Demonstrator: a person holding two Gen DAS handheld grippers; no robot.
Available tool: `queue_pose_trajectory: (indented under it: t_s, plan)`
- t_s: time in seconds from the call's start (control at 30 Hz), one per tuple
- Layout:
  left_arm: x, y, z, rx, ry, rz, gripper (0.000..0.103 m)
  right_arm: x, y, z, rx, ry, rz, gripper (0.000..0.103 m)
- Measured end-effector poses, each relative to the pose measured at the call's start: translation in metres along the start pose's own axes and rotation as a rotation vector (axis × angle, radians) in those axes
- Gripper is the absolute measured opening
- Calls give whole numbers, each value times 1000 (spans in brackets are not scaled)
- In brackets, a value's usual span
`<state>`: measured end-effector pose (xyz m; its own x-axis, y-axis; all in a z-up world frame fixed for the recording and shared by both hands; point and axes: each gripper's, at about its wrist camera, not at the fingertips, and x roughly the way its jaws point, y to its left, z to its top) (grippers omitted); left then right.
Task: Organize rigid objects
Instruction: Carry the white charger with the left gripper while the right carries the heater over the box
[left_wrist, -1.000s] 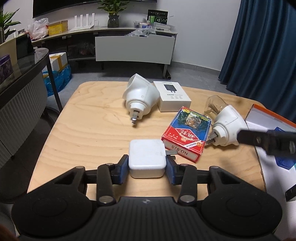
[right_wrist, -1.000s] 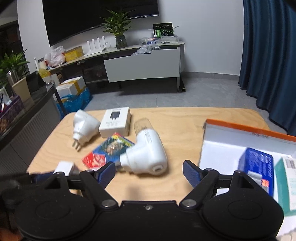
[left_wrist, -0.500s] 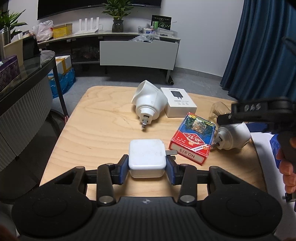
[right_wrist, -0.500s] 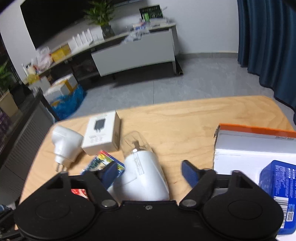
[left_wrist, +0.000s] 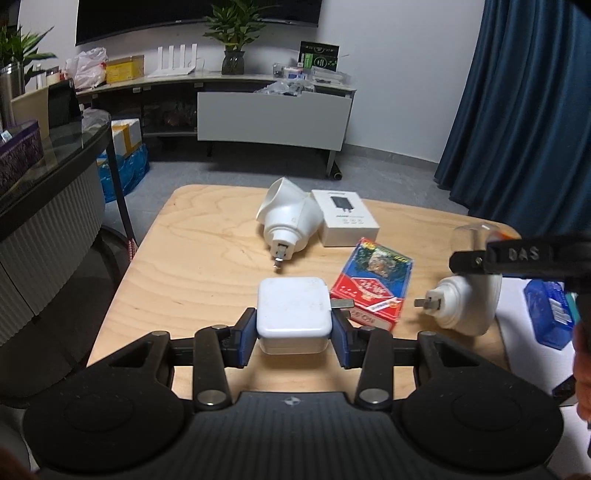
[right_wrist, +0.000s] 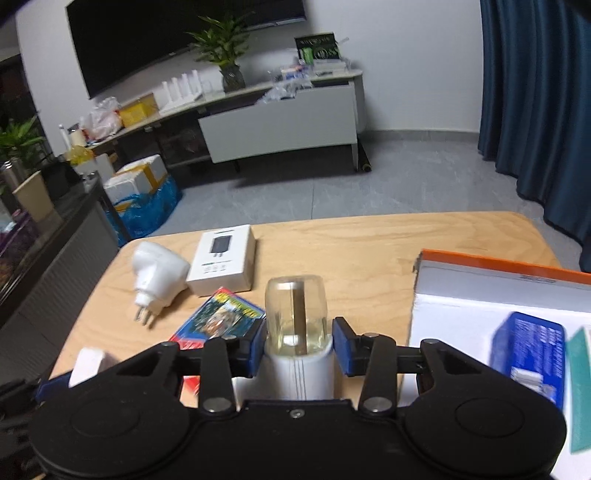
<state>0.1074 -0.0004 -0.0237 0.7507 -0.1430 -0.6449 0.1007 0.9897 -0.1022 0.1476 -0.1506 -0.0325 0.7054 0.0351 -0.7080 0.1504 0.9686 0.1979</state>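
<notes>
My left gripper (left_wrist: 293, 332) is shut on a white square charger (left_wrist: 291, 310), held just above the wooden table (left_wrist: 203, 258), prongs pointing right. My right gripper (right_wrist: 297, 347) has its jaws closing on a white plug-in device with a clear cap (right_wrist: 295, 314); both blue pads press its white body. In the left wrist view that device (left_wrist: 465, 306) is at the table's right, prongs pointing left. On the table lie a white plug adapter (left_wrist: 290, 218), a white carton (left_wrist: 345, 218) and a red and blue card pack (left_wrist: 373, 280).
An open white box with an orange rim (right_wrist: 498, 266) stands at the table's right and holds a blue packet (right_wrist: 528, 347). A dark counter (left_wrist: 48, 206) flanks the table on the left. Blue curtains hang at the right, and a cluttered sideboard lines the back wall.
The right gripper moved over the capped device and its jaws closed from wide open onto the white body. The left gripper kept its grip on the charger and barely moved.
</notes>
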Motion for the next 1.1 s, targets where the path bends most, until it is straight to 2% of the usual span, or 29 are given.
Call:
queue_pose_trajectory:
  t_s: [0.23,0.53,1.1]
  plan:
    - [-27,-11,-5,8,-27,-7,42,-56,10,-22,-35,-70,5,48]
    - [-61,-24,-14,9,-52,-23,42,-109,17,-51,-60,-105,-8,48]
    - [-111,-52,-33,43,-102,-54,42,-179,0,-95,-25,-149,-50,48]
